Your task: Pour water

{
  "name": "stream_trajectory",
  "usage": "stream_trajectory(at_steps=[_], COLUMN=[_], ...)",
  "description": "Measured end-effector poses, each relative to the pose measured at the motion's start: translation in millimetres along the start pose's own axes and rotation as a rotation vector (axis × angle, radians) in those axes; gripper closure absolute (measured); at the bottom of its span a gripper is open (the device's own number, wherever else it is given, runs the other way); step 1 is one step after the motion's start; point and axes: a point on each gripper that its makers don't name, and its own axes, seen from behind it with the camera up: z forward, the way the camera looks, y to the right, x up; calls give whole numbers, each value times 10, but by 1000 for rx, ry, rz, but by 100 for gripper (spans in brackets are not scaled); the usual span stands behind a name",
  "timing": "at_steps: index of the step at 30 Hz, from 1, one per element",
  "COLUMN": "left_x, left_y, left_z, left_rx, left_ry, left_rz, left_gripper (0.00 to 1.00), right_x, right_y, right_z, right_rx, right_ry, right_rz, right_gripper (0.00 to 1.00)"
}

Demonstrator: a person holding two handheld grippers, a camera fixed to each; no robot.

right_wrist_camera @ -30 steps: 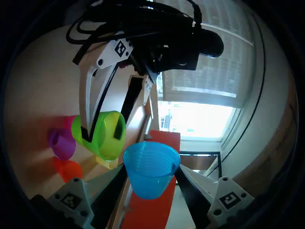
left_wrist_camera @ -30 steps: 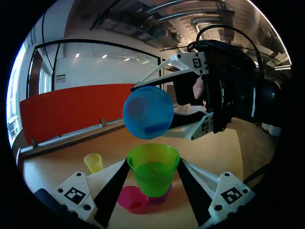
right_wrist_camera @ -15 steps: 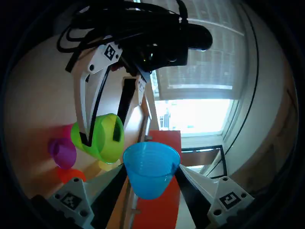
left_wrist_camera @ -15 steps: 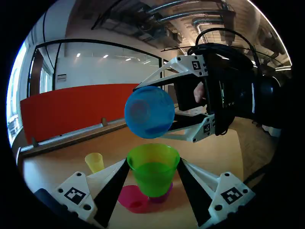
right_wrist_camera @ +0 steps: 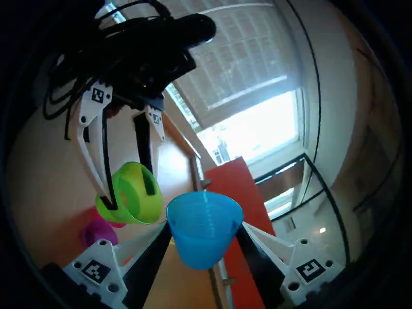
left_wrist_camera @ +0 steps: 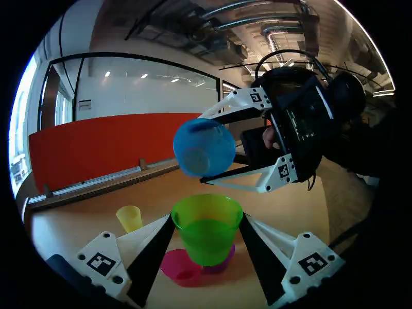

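Gripping the green cup (left_wrist_camera: 207, 242) upright, the left gripper (left_wrist_camera: 207, 219) has its jaws pinching the cup's wall from both sides, raised off the tabletop (left_wrist_camera: 293, 206). A level line crosses the cup's translucent wall, with darker green below it. In the left gripper view the right gripper (left_wrist_camera: 202, 150) sits above and beyond the green cup, its jaws pinching the blue cup (left_wrist_camera: 206, 141) from above and below; a hand (left_wrist_camera: 269, 138) shows at its grip. The blue cup is tipped, its base turned toward the camera and its mouth facing away. It hangs over the green cup's rim and is apart from it. Whether it holds any water cannot be told. In the right gripper view the blue cup sits between the near jaws, with the green cup to its left, mouth turned toward it. A yellow cup (left_wrist_camera: 130, 218) stands upright on the tabletop, well apart to the left. A pink cup (left_wrist_camera: 177, 266) and a purple cup (left_wrist_camera: 225, 256) sit below the green cup, side by side; whether they touch cannot be told.
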Motion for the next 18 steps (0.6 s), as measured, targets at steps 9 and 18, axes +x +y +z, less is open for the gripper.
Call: stream_trajectory(at_steps=[9,18], left_x=[3,20], left_y=[-23,-50], left_z=[11,1], left_rx=[6,14], left_ry=[-2,-2], left_rz=[0,1], left_gripper=[13,13], right_x=[-185,-227], right_y=[-124,-218], right_z=[-76,-109], right_rx=[14,44], right_ry=[-41,-59], right_rz=[263,529], right_gripper=[11,11])
